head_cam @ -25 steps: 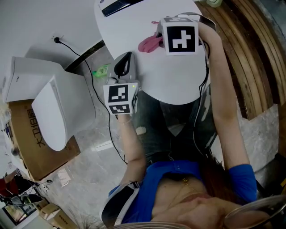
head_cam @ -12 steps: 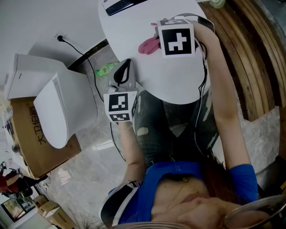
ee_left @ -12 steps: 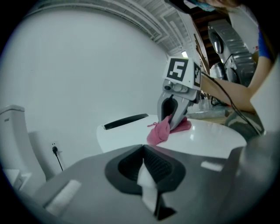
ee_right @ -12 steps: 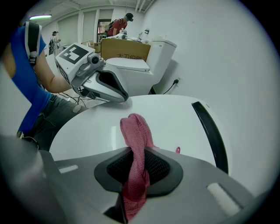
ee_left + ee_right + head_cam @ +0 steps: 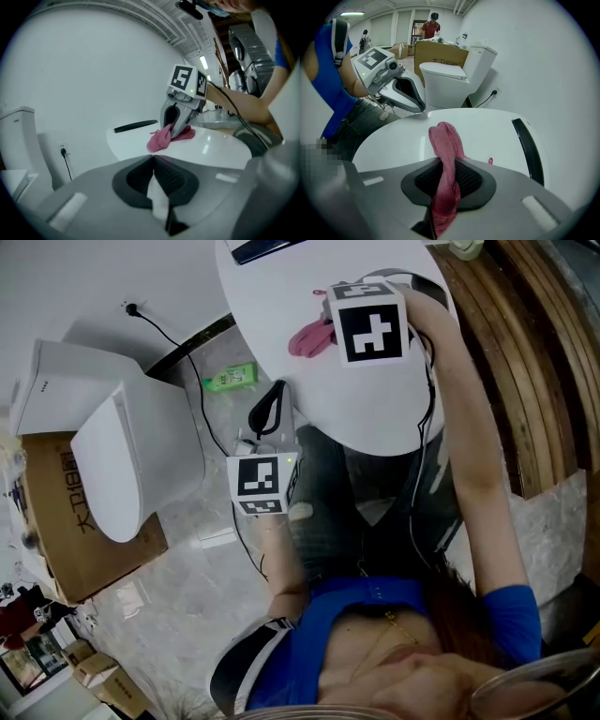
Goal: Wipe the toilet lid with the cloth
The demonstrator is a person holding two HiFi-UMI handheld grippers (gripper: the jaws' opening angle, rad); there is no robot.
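While the right claw [image 5: 444, 185] stays clamped on the cloth [image 5: 443, 140] toward the desk's [image 5: 361, 404] left edge, the closed, empty left claw [image 5: 153, 178] has drawn back off that edge; the toilet lid [image 5: 105, 474] waits unwiped.

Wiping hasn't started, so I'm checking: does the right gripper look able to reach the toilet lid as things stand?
Probably yes. The right gripper, shut on the cloth, sits over the table; the toilet lid lies closed beyond it, with only the left gripper near the path.
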